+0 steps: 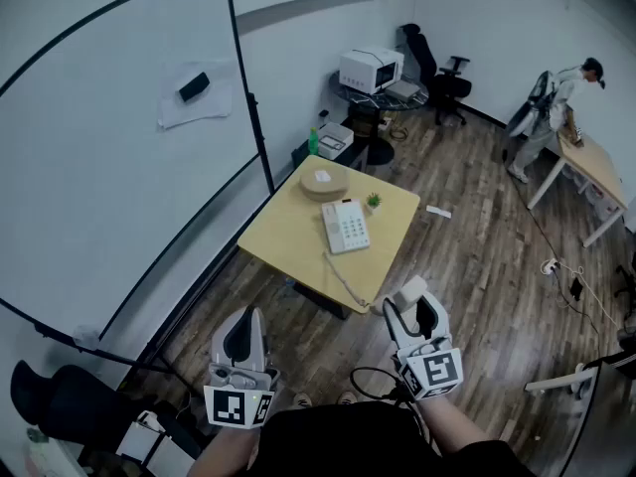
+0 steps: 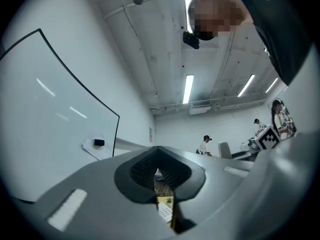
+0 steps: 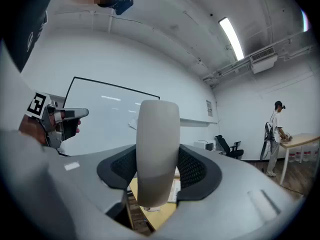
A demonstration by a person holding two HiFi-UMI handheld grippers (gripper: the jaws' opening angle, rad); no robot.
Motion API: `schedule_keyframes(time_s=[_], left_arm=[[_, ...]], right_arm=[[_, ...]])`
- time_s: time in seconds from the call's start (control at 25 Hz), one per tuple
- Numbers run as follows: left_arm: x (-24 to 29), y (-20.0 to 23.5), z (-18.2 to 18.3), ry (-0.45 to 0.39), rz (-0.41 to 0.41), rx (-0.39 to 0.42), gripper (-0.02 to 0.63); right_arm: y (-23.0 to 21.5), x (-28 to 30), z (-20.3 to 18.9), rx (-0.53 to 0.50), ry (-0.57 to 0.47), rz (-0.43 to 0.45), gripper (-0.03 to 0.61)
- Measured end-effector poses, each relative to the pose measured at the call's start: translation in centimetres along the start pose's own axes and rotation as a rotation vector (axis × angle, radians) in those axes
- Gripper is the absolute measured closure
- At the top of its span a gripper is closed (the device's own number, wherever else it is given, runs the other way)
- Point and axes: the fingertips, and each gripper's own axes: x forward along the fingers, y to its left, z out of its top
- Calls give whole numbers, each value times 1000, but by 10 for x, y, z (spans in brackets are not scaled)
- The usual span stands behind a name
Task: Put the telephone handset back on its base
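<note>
The white telephone base [image 1: 346,227] lies on a small yellow table [image 1: 288,238] some way ahead of me. Its pale handset [image 1: 409,291] is off the base, held upright in my right gripper [image 1: 410,311], whose jaws are shut on its sides. The coiled cord [image 1: 348,278] runs from the base over the table edge toward that gripper. In the right gripper view the handset [image 3: 157,154] stands between the dark pads [image 3: 197,166], with the table and base partly hidden behind it. My left gripper [image 1: 241,338] hangs lower left, shut and holding nothing; in its own view the pads [image 2: 145,166] meet.
A round beige object [image 1: 323,183] and a small potted plant [image 1: 374,201] share the table. A large whiteboard [image 1: 119,167] stands left of it. A microwave [image 1: 370,70] and office chair [image 1: 437,68] sit behind. A person [image 1: 552,117] works at a far table.
</note>
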Motion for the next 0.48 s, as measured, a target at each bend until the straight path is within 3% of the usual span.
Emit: schedule_keyframes(time_s=[0.48], left_arm=[[3, -4, 6, -12, 0, -3, 614]], right_arm=[[-5, 2, -6, 55, 7, -9, 339]])
